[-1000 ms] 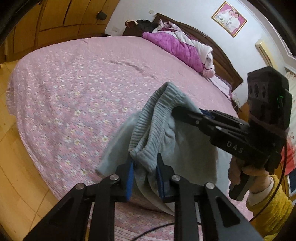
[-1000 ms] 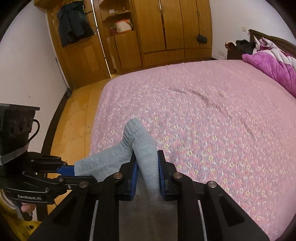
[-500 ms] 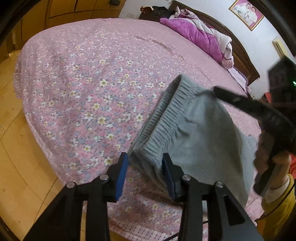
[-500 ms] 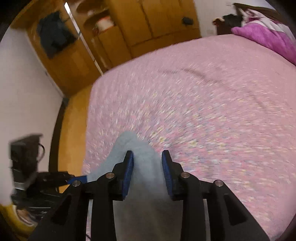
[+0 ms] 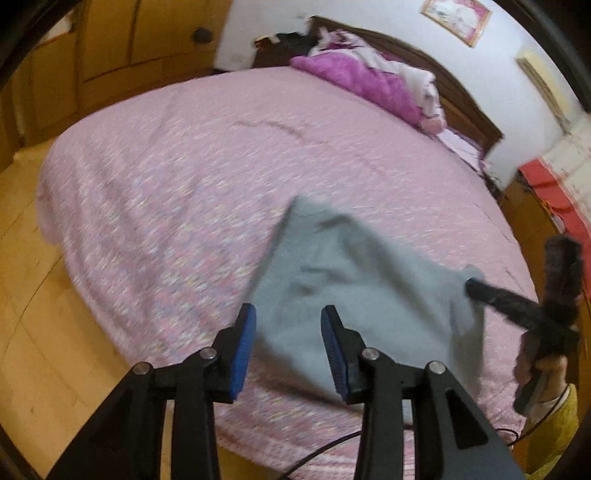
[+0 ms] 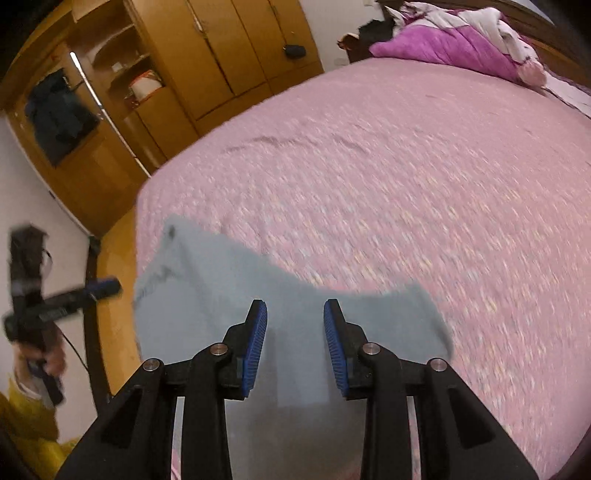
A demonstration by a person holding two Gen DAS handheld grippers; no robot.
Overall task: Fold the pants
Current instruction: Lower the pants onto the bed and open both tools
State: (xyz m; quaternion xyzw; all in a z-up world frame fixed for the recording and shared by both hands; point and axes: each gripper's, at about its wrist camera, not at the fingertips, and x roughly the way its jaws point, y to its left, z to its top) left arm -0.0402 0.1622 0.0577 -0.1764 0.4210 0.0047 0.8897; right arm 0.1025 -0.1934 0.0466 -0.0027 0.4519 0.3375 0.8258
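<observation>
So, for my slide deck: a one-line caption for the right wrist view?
Right gripper open above grey pants lying on the pink bedspread.

Home bedroom: big bed (image 5: 221, 177) under pink floral cover, purple quilt (image 6: 443, 48) by wooden headboard (image 5: 461, 96), wooden wardrobe (image 6: 221, 48), framed photo (image 5: 458, 16) on white wall, wood floor (image 5: 22, 295)

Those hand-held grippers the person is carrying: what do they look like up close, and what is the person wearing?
Each hand-held gripper, left and right, is a black frame with silver rivets. Its two fingers end in ribbed blue pads. Seen from the other camera, each has a boxy black block on top and a handle below. A thin black cable trails underneath. The person wears a yellow sleeve.
</observation>
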